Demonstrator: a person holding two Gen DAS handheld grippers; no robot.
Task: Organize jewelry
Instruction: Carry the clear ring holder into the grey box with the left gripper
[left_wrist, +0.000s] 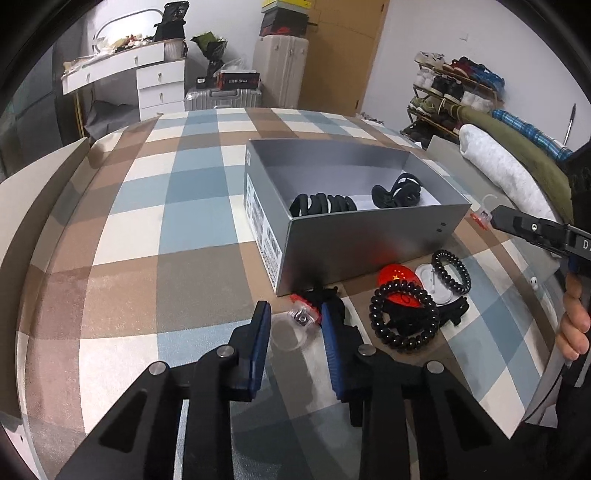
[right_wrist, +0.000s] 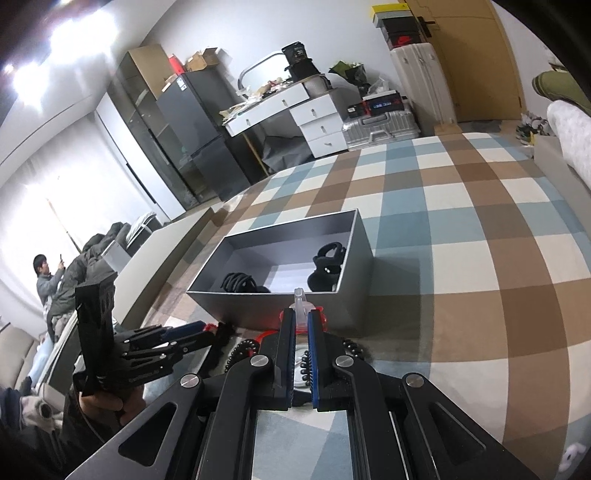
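Jewelry is what we are sorting, and most of it sits on the checked bedspread (left_wrist: 129, 221) that fills both views. Largest of the task's things is the grey box (left_wrist: 369, 236), right of centre in the left wrist view and at centre in the right wrist view; it already holds a black coiled band (left_wrist: 323, 203) and a black claw clip (left_wrist: 397, 190).

Outside it, against its near wall at lower right of the left wrist view, lies the unsorted pile: a large black bead bracelet (left_wrist: 404, 317), a smaller black bead bracelet (left_wrist: 451, 272), a red oval piece (left_wrist: 400, 282) beneath them and a clear round disc (left_wrist: 434, 282).

Our right gripper (right_wrist: 302, 325) has its pads pressed on a small clear-and-red clip (right_wrist: 300, 301) with a hook on top, held in front of the box's near wall at lower centre of its own view. Our left gripper (left_wrist: 295, 325) stands spread, the pads (left_wrist: 260, 332) either side of a clear piece with a red tag (left_wrist: 301, 317) lying on the spread, not yet pinched.

We judge the step in hand to be carrying the right gripper's clip to the box. Next it needs lifting over the near wall and releasing inside, while the left one must squeeze gently on its slippery clear piece.
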